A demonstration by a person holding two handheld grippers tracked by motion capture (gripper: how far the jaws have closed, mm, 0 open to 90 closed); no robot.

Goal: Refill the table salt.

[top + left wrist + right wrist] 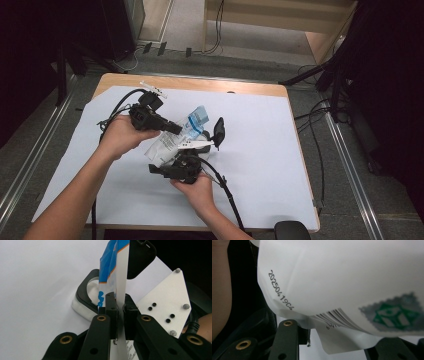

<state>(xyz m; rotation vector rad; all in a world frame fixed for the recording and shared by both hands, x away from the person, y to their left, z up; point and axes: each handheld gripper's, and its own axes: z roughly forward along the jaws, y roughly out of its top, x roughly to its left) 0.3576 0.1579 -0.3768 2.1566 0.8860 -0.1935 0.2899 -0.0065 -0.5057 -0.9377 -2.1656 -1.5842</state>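
Note:
A white pouch (165, 144) with a blue top hangs over the middle of the table. My left gripper (176, 128) reaches in from the left and is shut on it. In the left gripper view the black jaws of that gripper (120, 305) pinch the thin edge of the pouch (113, 277) just below the blue print. My right gripper (172, 162) sits under the pouch's lower end. In the right gripper view the printed face of the pouch (342, 285) bulges close above the jaws of this gripper (334, 350), which stand apart with a loose corner hanging between them, not pressed.
A white container with a black rim (83, 293) stands on the white sheet (260, 150) just right of the pouch, its black lid (218, 131) raised. The right gripper's grey plate (162, 300) is close beside it. Cables trail from both grippers toward the front edge.

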